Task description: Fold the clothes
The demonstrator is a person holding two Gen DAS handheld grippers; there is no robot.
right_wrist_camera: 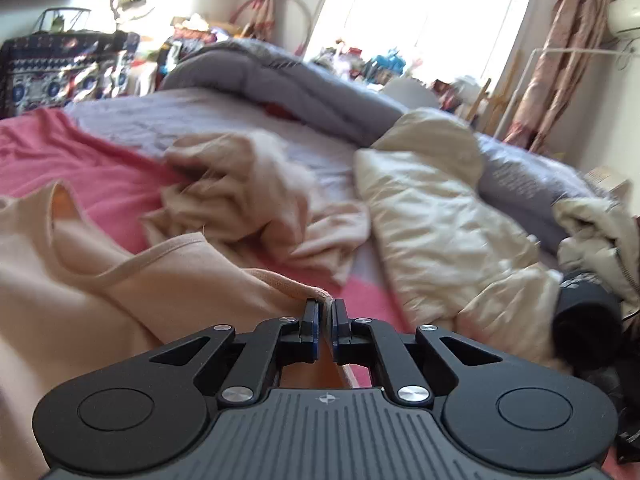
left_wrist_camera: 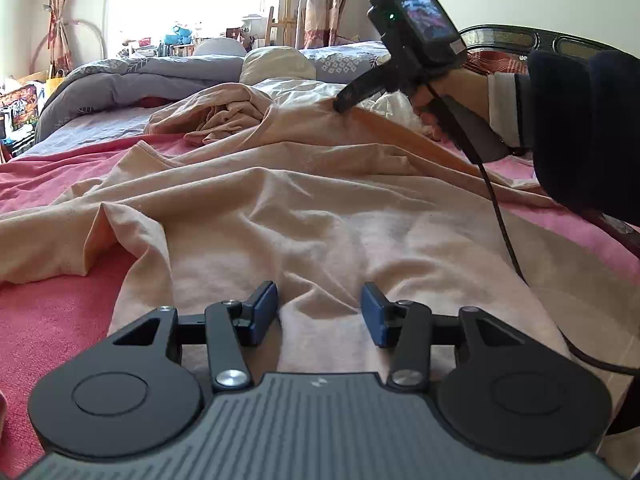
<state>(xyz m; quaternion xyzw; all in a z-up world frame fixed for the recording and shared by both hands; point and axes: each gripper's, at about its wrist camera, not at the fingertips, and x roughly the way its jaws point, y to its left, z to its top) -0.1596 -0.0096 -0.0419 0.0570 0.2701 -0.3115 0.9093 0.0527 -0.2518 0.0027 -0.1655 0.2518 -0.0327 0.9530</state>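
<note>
A peach shirt (left_wrist_camera: 304, 208) lies spread and wrinkled on the pink bed cover (left_wrist_camera: 44, 320). My left gripper (left_wrist_camera: 319, 312) is open, low over the shirt's near part, with cloth between its blue pads but not pinched. My right gripper (right_wrist_camera: 326, 320) is shut on the peach shirt's edge (right_wrist_camera: 316, 294), near the neckline (right_wrist_camera: 160, 256), and lifts it. In the left wrist view the right gripper (left_wrist_camera: 344, 106) is at the shirt's far right side, pulling a taut ridge of cloth. A bunched part of the shirt (right_wrist_camera: 248, 192) lies beyond.
A grey duvet (left_wrist_camera: 132, 80) is heaped at the far side of the bed. A cream pillow or jacket (right_wrist_camera: 440, 216) lies to the right. A dark rolled item (right_wrist_camera: 584, 312) sits at the right edge. The right gripper's cable (left_wrist_camera: 504, 224) trails over the shirt.
</note>
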